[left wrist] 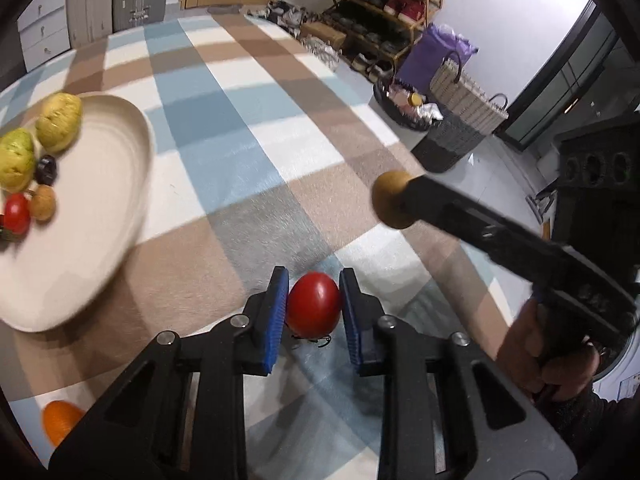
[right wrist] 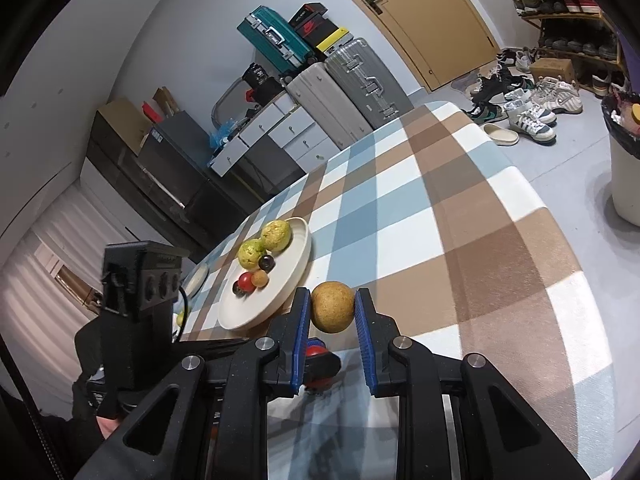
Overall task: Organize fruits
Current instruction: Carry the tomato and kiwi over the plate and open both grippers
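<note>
A red tomato (left wrist: 314, 306) sits between the blue pads of my left gripper (left wrist: 314, 273), which is shut on it just above the checked cloth. My right gripper (right wrist: 332, 294) is shut on a round tan fruit (right wrist: 333, 312) and holds it in the air above the left gripper; the tomato (right wrist: 316, 350) shows just beneath it. In the left wrist view the tan fruit (left wrist: 390, 200) hangs to the upper right. A cream oval plate (left wrist: 120, 184) lies to the left with two yellow-green fruits, a dark one, a small red one and a small tan one.
An orange (left wrist: 60, 420) lies on the cloth near the front left edge. The checked cloth (right wrist: 440, 220) stretches away to the far edge. On the floor beyond stand baskets (left wrist: 452, 136), a bin (right wrist: 624, 160), shoes and suitcases (right wrist: 344, 92).
</note>
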`<state>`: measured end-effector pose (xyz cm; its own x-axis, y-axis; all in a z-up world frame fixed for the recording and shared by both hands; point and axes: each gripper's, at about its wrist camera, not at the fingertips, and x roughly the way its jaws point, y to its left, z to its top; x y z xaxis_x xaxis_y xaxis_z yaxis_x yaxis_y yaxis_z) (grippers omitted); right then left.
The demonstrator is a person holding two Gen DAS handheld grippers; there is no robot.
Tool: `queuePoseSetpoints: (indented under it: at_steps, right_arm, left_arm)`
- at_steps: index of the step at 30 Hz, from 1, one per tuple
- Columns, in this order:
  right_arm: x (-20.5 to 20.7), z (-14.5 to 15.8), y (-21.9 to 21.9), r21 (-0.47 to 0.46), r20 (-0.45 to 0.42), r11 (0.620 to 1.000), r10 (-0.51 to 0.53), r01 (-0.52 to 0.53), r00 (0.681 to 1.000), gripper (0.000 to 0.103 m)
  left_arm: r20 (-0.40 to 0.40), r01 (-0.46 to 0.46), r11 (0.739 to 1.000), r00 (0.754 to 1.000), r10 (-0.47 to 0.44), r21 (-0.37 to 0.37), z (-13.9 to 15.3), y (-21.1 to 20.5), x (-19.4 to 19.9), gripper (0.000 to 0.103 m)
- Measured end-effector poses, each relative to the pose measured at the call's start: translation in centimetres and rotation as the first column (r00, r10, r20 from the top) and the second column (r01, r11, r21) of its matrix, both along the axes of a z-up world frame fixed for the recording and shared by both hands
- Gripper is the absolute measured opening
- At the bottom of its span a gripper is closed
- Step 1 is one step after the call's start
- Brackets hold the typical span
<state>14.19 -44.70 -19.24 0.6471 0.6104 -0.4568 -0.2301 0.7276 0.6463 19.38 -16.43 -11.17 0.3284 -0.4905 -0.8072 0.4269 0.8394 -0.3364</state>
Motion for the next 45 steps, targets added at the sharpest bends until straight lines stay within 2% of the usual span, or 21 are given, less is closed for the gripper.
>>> queuePoseSetpoints:
  at_steps: [5,10,14,20,32,43,44,45]
  right_arm:
    - [1.5,1.2,2.6,-0.021,0.021,0.998,0.064,-0.064,0.998,0.023]
    - [4.0,2.2,6.0,-0.025,0.032,0.991,0.134,-0.133,0.99,0.023]
    - [6.4,2.7,9.0,-0.019,0.029,0.983,0.181,-0.181,0.983,0.023]
    - [10.3,2.9,13.6,-0.041,0.012,0.969,0.243,-0.242,0.97,0.023]
    - [15.2,0.0,19.4,-0.088,-0.094,0.956,0.27,-0.278,0.958,0.023]
    - [15.8,-1.1,20.5,-0.147,-0.124,0.954,0.244,-0.261,0.962,0.024]
    - [15.9,-1.2,20.5,-0.146,-0.13,0.954,0.242,-0.26,0.962,0.024]
    - [15.9,-1.3,20.5,-0.141,-0.133,0.955,0.244,-0.262,0.961,0.024]
  left_arm:
    - [0.047,-0.069,0.997,0.996,0.07,-0.041,3.1,4.7,0.4,0.023]
    - [0.087,-0.175,0.984,0.98,0.178,-0.043,5.2,11.1,1.8,0.023]
    - [0.088,-0.242,0.969,0.966,0.245,-0.043,5.3,15.3,3.2,0.023]
    - [0.069,-0.298,0.953,0.951,0.301,-0.055,3.6,19.8,4.7,0.023]
    - [0.04,-0.335,0.94,0.94,0.338,-0.063,0.4,22.5,5.6,0.023]
    - [0.036,-0.352,0.934,0.934,0.355,-0.061,-0.8,22.6,6.3,0.024]
    - [0.034,-0.354,0.933,0.934,0.357,-0.064,-0.8,22.7,6.3,0.025]
    - [0.034,-0.358,0.931,0.932,0.361,-0.065,-0.7,22.8,6.3,0.031]
